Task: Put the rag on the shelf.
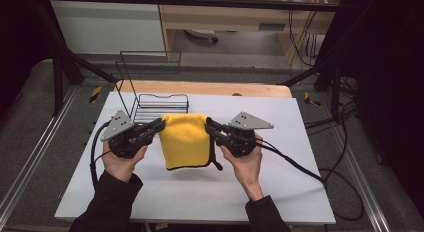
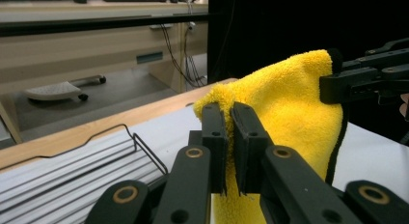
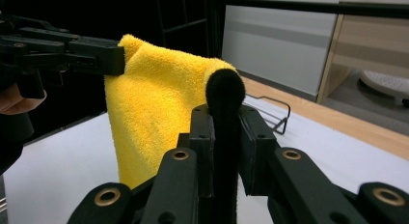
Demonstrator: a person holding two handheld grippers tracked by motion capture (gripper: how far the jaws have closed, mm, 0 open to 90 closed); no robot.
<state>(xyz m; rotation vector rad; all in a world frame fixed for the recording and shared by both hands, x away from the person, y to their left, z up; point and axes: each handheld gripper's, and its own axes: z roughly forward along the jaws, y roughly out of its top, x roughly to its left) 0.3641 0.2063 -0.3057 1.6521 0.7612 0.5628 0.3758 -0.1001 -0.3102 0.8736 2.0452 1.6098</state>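
A fluffy yellow microfibre cloth with black edging (image 1: 186, 139) is held up over the white worktop (image 1: 280, 187), pinched at its two top corners: the left gripper (image 1: 159, 125) is clamped on one, the right gripper (image 1: 208, 124) on the other, with a black wire rack (image 1: 161, 104) sat just behind

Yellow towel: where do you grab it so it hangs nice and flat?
Grab the yellow towel by its two top corners, one from each side, as here: the left gripper pinches the left corner and the right gripper the black-edged right one. It is soft and floppy, so holding both corners keeps the top edge stretched and lets the rest hang down.
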